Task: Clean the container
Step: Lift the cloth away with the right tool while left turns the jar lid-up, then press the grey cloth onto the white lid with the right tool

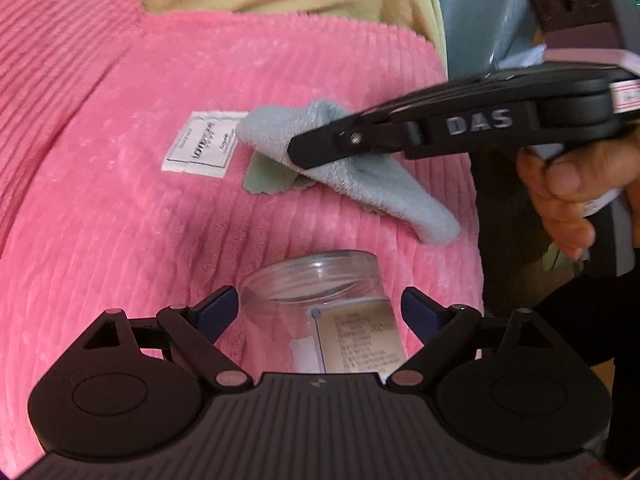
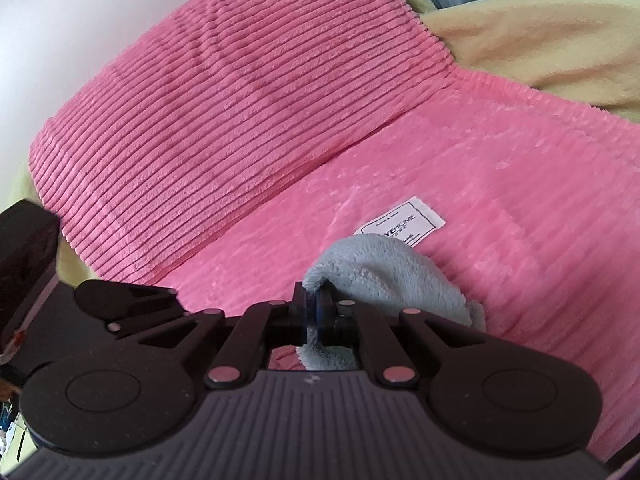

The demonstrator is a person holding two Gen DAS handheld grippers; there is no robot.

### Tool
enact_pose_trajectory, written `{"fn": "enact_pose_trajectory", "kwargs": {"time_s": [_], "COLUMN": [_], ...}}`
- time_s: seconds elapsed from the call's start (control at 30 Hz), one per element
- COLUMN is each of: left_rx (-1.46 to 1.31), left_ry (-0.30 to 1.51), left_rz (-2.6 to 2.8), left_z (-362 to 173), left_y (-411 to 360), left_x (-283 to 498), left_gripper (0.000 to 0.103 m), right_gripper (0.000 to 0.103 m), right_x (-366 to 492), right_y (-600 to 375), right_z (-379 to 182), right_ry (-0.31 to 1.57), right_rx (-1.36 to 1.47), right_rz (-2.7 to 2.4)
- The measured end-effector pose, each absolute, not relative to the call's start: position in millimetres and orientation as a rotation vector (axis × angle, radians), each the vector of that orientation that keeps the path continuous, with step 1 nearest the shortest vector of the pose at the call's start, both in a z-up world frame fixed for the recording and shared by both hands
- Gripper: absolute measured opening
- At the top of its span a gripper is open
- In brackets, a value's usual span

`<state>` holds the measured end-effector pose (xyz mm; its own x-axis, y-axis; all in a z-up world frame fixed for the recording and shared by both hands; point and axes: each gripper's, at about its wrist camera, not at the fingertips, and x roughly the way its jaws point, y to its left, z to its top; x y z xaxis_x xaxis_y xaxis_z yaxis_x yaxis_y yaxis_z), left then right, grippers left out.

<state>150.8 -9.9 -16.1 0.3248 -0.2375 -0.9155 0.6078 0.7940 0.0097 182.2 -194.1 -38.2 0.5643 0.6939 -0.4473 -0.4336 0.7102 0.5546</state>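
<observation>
Lying between the open left claw [image 1: 320,308] fingers, a clear jar [image 1: 320,296].

Soft, even daylight; fisheye bend and some motion blur

We see no hard shadows, only a faint dark patch on the pink blanket [image 1: 120,208] toward 6 o'clock in the left wrist view. In that view the right gripper [image 1: 296,152] and the hand [image 1: 568,196] at 3 o'clock smear slightly, and the jar [image 1: 316,292] label blurs. Both views curve strongly at the rims, with black corners. A pale wall [image 2: 72,20] glows brightest at 10 o'clock in the right wrist view.
</observation>
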Motion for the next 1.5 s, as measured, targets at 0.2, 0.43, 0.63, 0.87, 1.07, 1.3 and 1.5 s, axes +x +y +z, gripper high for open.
{"fn": "enact_pose_trajectory", "kwargs": {"time_s": [0.2, 0.43, 0.63, 0.87, 1.07, 1.3, 1.5], "left_rx": [0.355, 0.365, 0.302, 0.252, 0.246, 0.293, 0.29], "left_ry": [1.202, 1.174, 0.947, 0.887, 0.88, 0.76, 0.643], "left_rz": [-0.58, -0.593, -0.526, -0.508, -0.491, -0.427, -0.338], "left_z": [-23.7, -19.5, -0.3, 0.6, -3.2, -12.0, -18.9], "left_y": [-11.2, -11.0, 2.8, 22.0, 31.9, 30.4, 29.0], "left_x": [170.0, 167.9, 162.4, 139.1, 107.5, 82.4, 91.3], "left_gripper": [0.09, 0.089, 0.089, 0.089, 0.089, 0.087, 0.087], "right_gripper": [0.002, 0.002, 0.002, 0.002, 0.002, 0.002, 0.002], "right_x": [185.2, 185.6, 187.4, 187.2, 184.9, 170.5, 158.0], "right_y": [-207.3, -215.6, -225.7, -225.3, -219.2, -207.8, -186.8], "right_z": [-34.9, -30.7, -28.5, -26.0, -24.4, -10.5, 5.2], "right_ry": [0.679, 0.658, 0.633, 0.629, 0.636, 0.575, 0.5], "right_rx": [0.432, 0.446, 0.464, 0.456, 0.44, 0.399, 0.33], "right_rz": [0.657, 0.637, 0.604, 0.617, 0.643, 0.739, 0.856]}}
